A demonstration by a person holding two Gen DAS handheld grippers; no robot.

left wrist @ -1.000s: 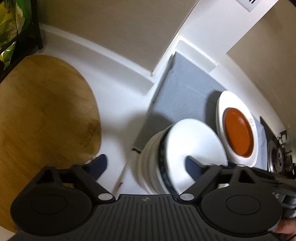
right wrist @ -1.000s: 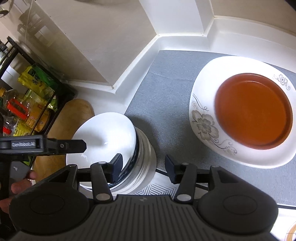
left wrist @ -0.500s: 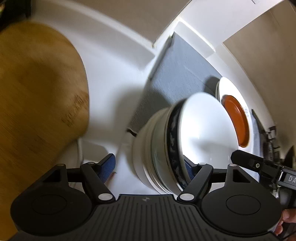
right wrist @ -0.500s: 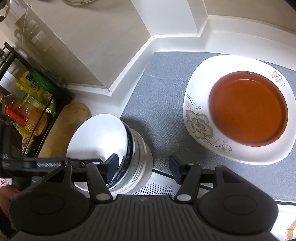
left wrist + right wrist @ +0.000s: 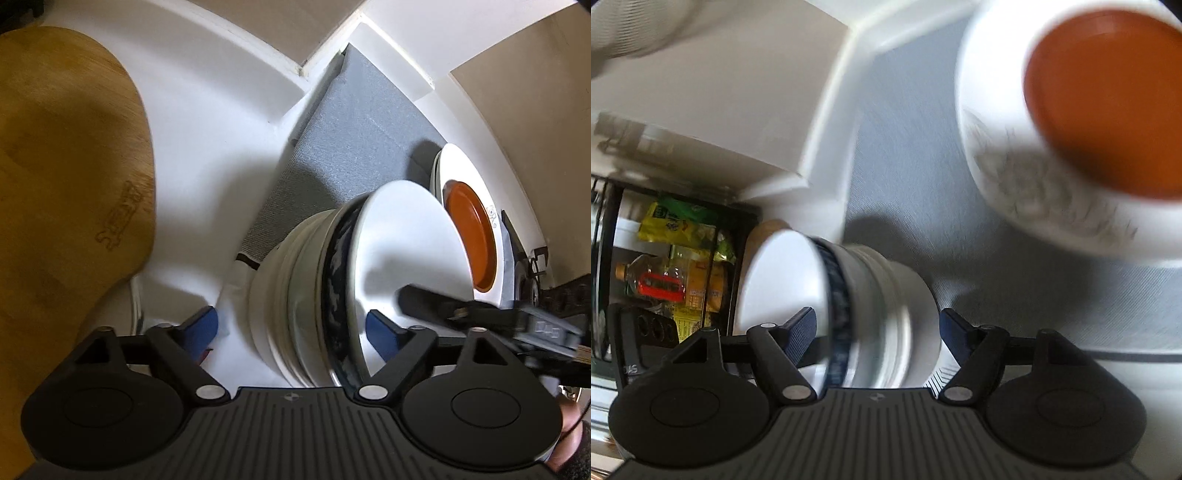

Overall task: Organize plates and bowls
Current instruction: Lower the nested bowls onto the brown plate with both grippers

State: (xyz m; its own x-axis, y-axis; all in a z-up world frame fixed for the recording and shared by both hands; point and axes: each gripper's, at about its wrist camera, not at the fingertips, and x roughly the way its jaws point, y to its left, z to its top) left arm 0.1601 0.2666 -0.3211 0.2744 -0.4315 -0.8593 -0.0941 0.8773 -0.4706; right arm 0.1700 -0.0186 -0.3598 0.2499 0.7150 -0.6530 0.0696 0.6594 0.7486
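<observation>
Our left gripper [image 5: 291, 326] has its jaws spread wide, one blue-padded finger on each side of the near rim of the stack of nested white ceramic bowls [image 5: 332, 295]; we cannot tell whether either pad touches it. The stack shows a dark blue patterned band near its top and stands at the edge of the grey fabric mat [image 5: 354, 140]. Beyond it on the mat lies the white floral-edged plate [image 5: 461, 173] carrying an orange-brown saucer [image 5: 469, 236]. To the left, on the white counter, is the rounded wooden cutting board [image 5: 70, 177]. The other tool reaches in from the right above the top bowl.

From the right wrist, much blurred, our right gripper [image 5: 877, 332] is likewise open, its fingers straddling the same bowl stack [image 5: 849, 306]: the left pad sits over the top bowl's opening, the right pad outside the stack's lower wall. The plate [image 5: 1015, 184] with the saucer [image 5: 1108, 99] lies up and to the right. A black wire rack of packets and bottles [image 5: 672, 266] stands at left.
</observation>
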